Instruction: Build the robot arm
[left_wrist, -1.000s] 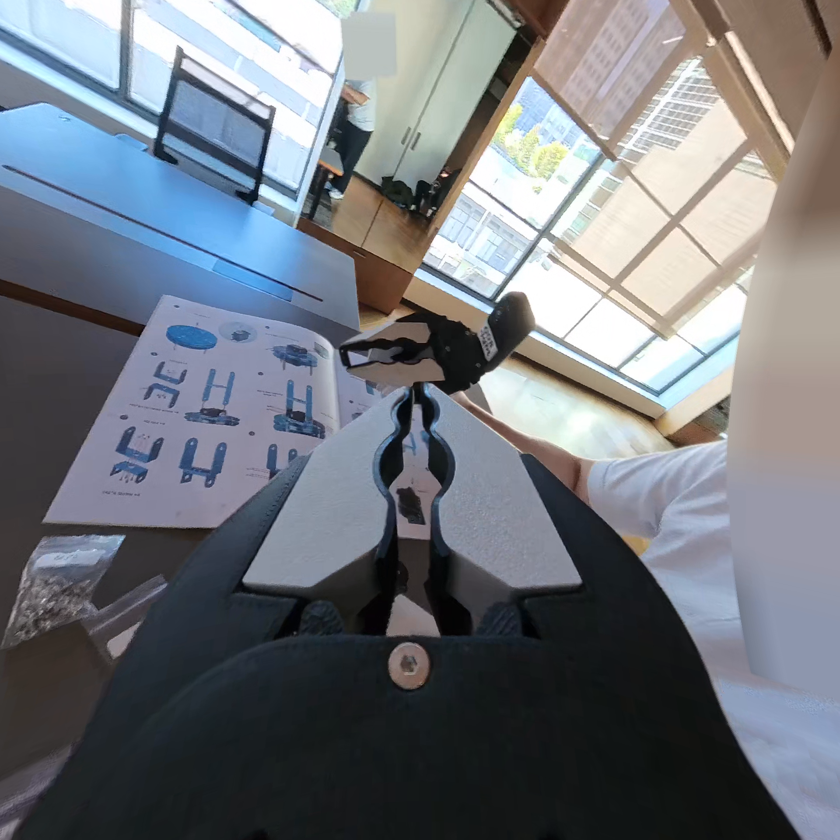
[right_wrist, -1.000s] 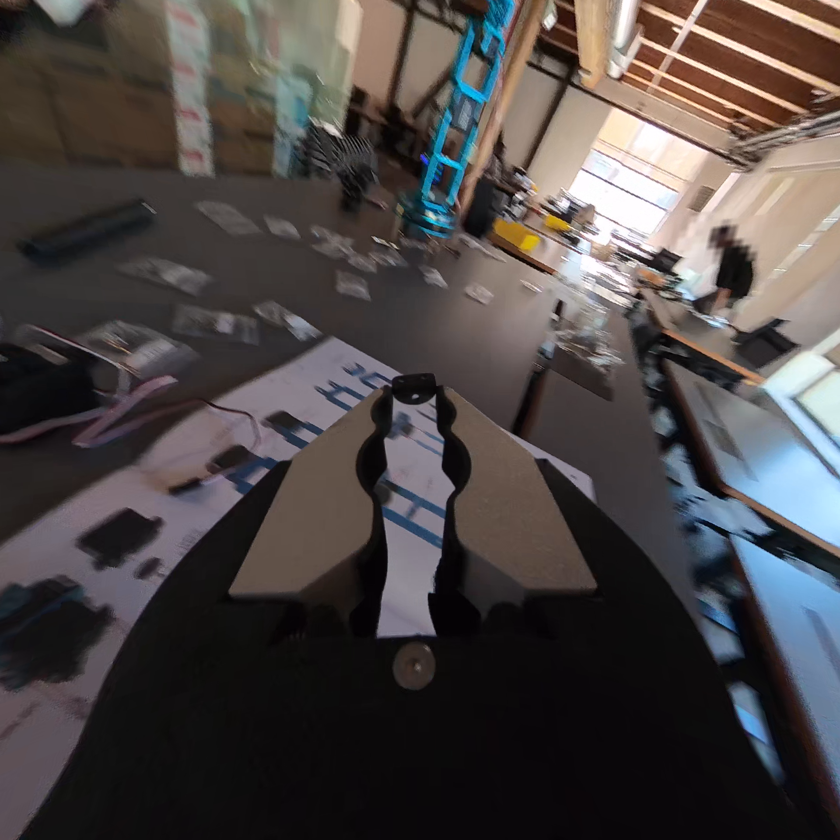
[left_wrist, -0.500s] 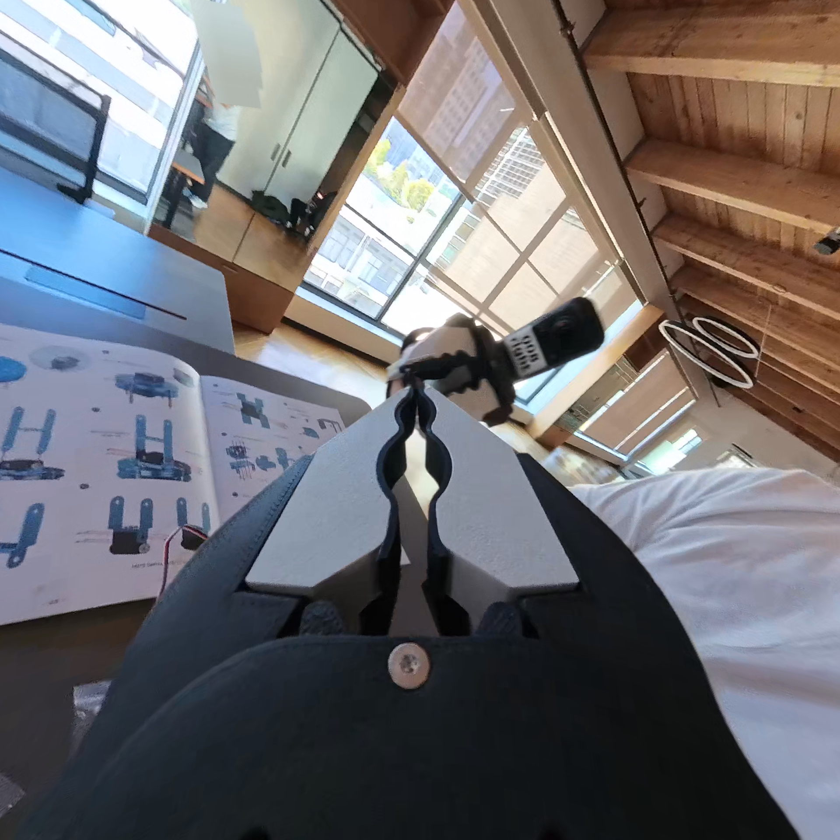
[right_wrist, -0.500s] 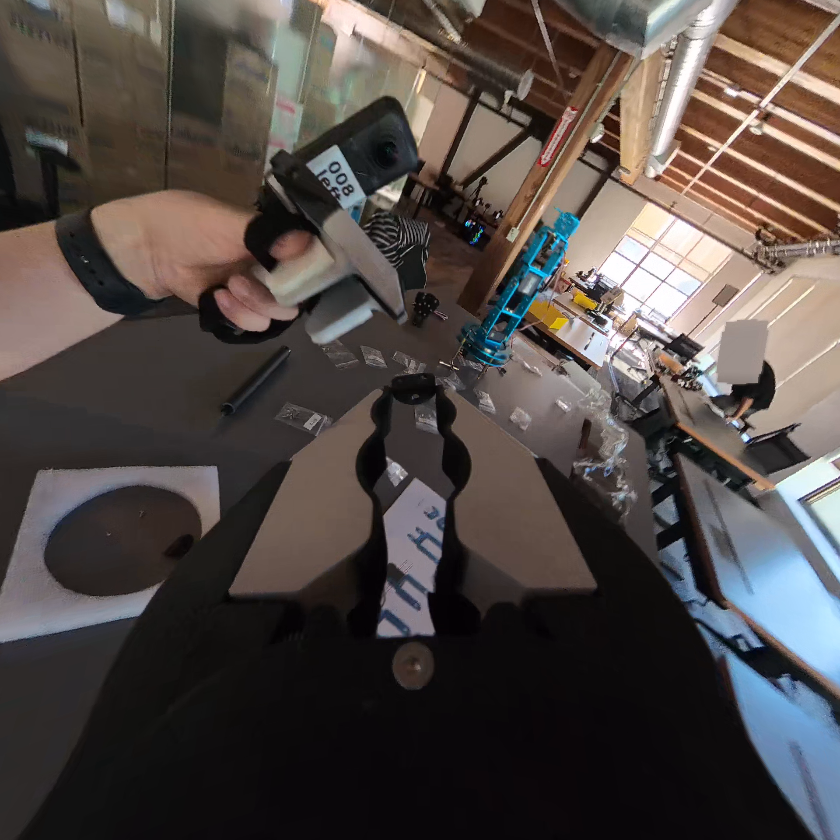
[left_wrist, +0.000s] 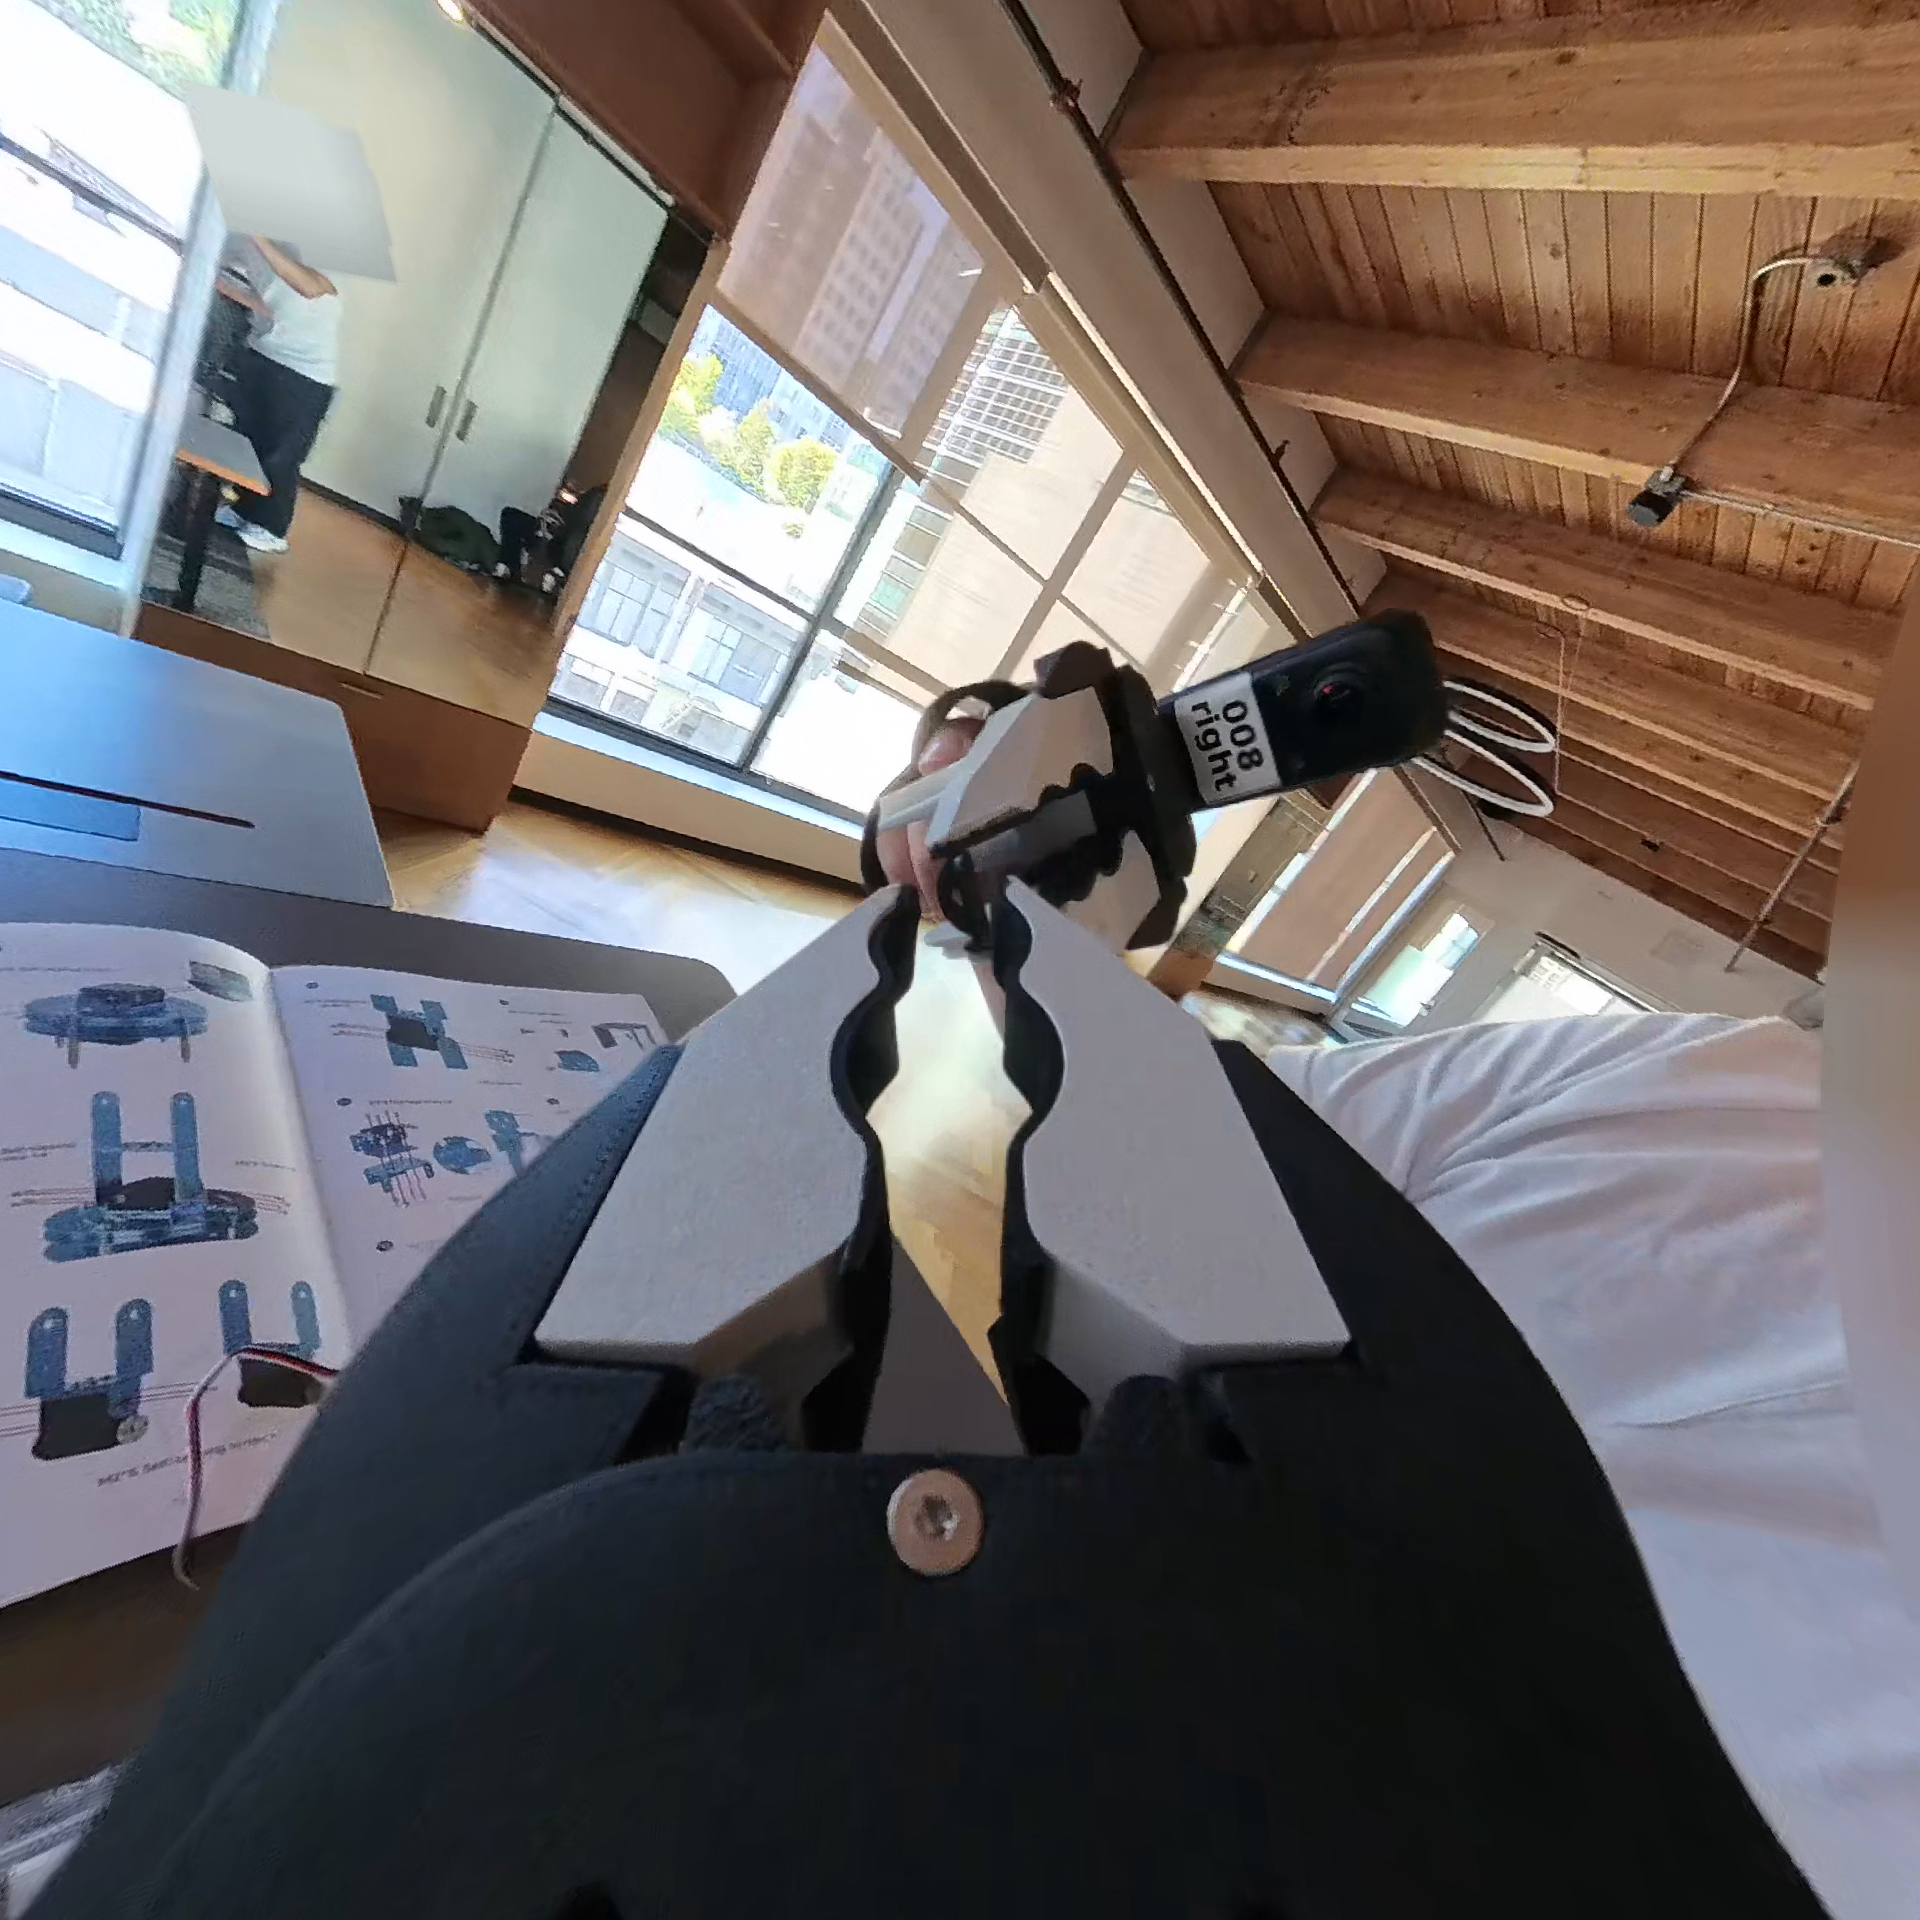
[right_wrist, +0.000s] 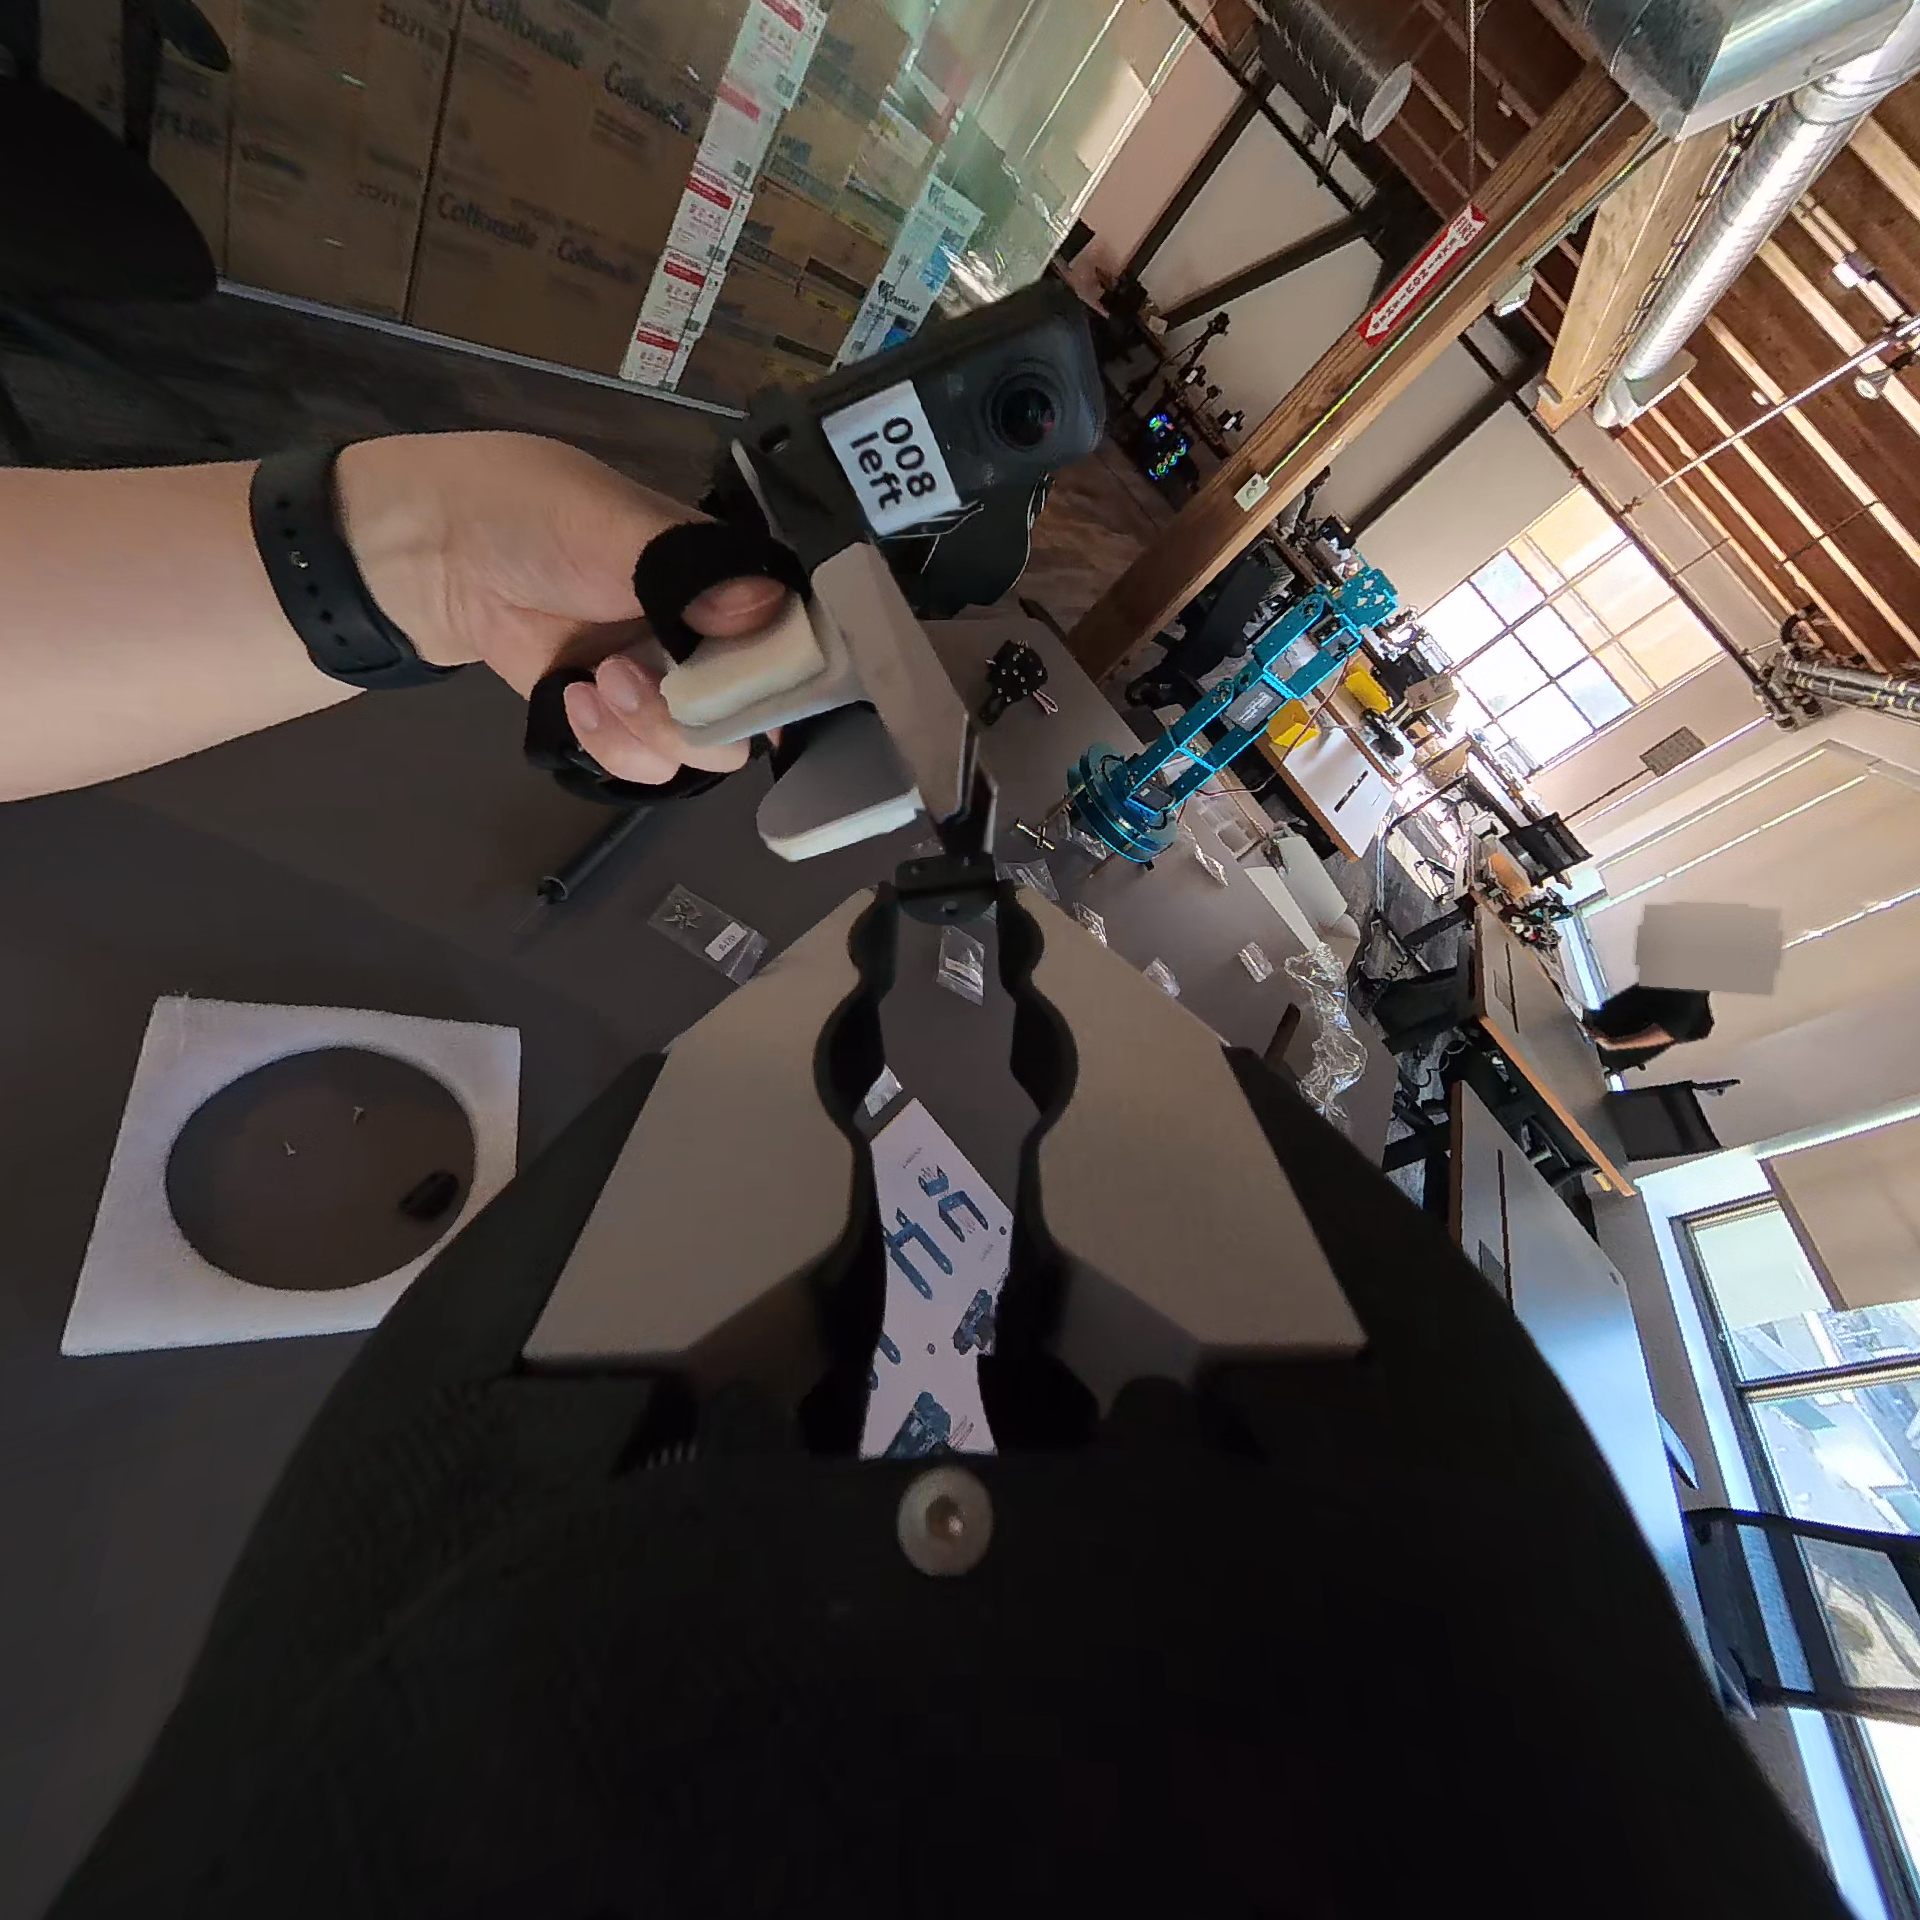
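Dark desk (right_wrist: 312, 831) with open manual (left_wrist: 260, 1143) near edge, white foam square (right_wrist: 291, 1174), parts bags (right_wrist: 717, 935). Timber ceiling (left_wrist: 1558, 312), big windows (left_wrist: 831, 520). Left gripper (left_wrist: 951, 925) jaws slightly apart; right gripper (right_wrist: 945, 899) jaws clamped on small black bracket (right_wrist: 943, 891).

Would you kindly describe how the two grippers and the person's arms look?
The left gripper and right gripper have black bodies, grey wedge fingers with wavy black pads, and a black, white-labelled camera. The left wrist wears a black band; the right arm, a white sleeve.
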